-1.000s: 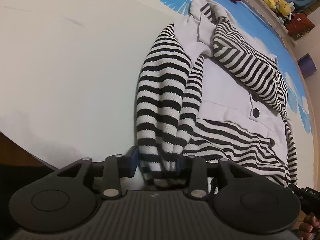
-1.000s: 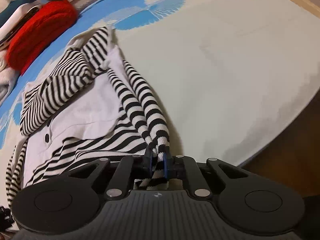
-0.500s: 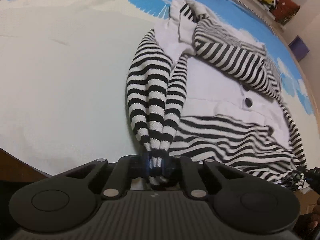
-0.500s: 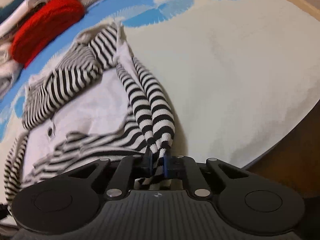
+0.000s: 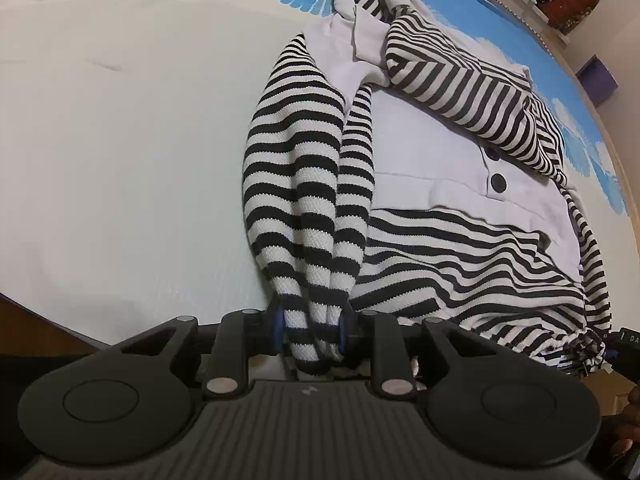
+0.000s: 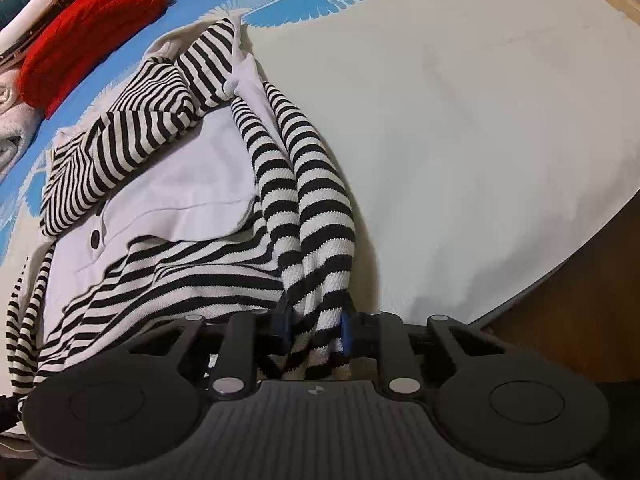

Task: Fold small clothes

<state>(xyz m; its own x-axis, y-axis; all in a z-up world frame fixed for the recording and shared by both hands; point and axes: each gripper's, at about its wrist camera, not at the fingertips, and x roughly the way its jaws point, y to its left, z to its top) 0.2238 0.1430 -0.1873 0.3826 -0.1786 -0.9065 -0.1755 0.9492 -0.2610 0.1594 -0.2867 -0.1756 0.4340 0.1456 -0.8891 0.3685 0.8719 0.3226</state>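
A small black-and-white striped garment with a plain white front panel (image 5: 432, 152) and dark buttons lies on the bed; it also shows in the right wrist view (image 6: 180, 184). My left gripper (image 5: 310, 328) is shut on the bunched cuff of one striped sleeve (image 5: 296, 184) near the bed's front edge. My right gripper (image 6: 316, 330) is shut on the other striped sleeve (image 6: 316, 200) in the same way. Both sleeves stretch from the jaws up to the garment's shoulders. The other gripper's tip shows at the left wrist view's right edge (image 5: 624, 344).
The bed cover is cream with blue fan patterns (image 5: 120, 100). A red knitted item (image 6: 84, 24) and folded pale clothes (image 6: 12, 120) lie at the far left of the right wrist view. The bed's edge (image 6: 560, 272) drops to a brown floor.
My left gripper closed on its sleeve cuff, which sat loose between open jaws one second ago. Both views now sit lower and closer to the garment, with the sleeves drawn taut.
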